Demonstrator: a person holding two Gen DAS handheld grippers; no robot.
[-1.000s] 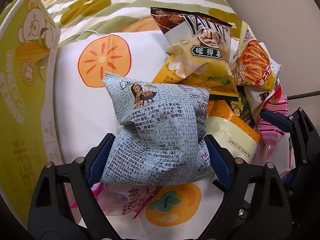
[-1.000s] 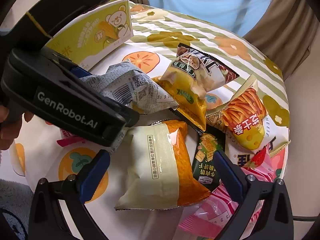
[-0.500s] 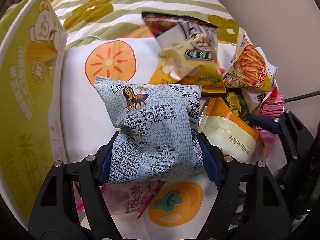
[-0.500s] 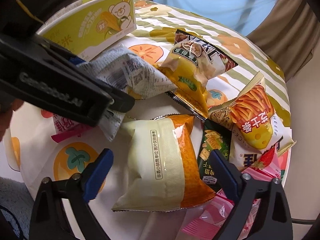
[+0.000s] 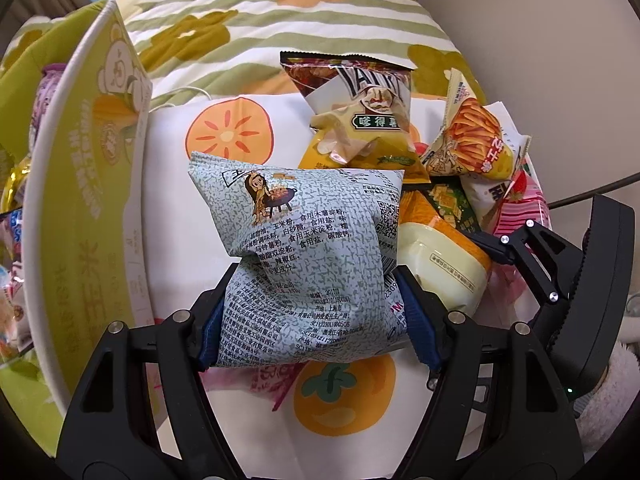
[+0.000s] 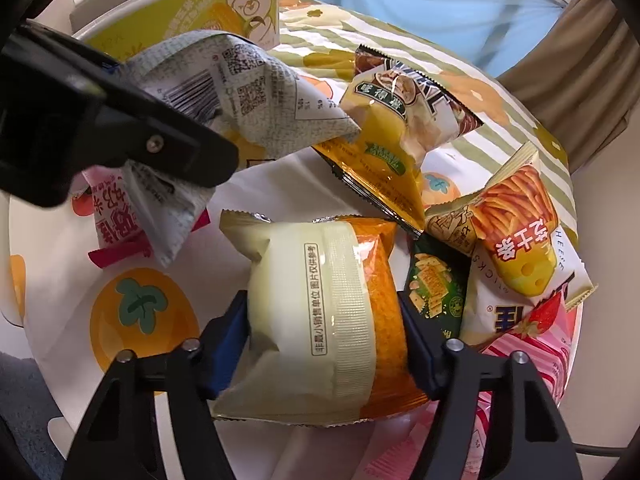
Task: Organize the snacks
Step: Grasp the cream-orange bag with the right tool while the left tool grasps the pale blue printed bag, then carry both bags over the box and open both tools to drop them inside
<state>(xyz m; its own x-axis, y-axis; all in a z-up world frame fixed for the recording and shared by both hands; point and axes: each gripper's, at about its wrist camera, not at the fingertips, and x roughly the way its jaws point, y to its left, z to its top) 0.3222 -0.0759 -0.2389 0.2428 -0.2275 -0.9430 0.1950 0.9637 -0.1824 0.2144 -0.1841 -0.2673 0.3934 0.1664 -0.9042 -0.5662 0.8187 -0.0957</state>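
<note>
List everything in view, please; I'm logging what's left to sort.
Grey-green snack bag: 1, clamped in the left gripper, raised.
Cream-and-orange bag: 1, between the right gripper's closing pads.
Yellow chip bag: 1, behind it.
Orange fries bag: 1, right.
Dark green cracker pack: 1, beside the cream bag.
Pink striped bag: 1, far right.
Pink-lettered packet: 1, under the raised bag.
Yellow-green bear box: 1, left, holding snacks.
Persimmon-print cloth: 1, underneath.
Left hand-held gripper: black, blue pads.
Right hand-held gripper: black, blue pads.
</note>
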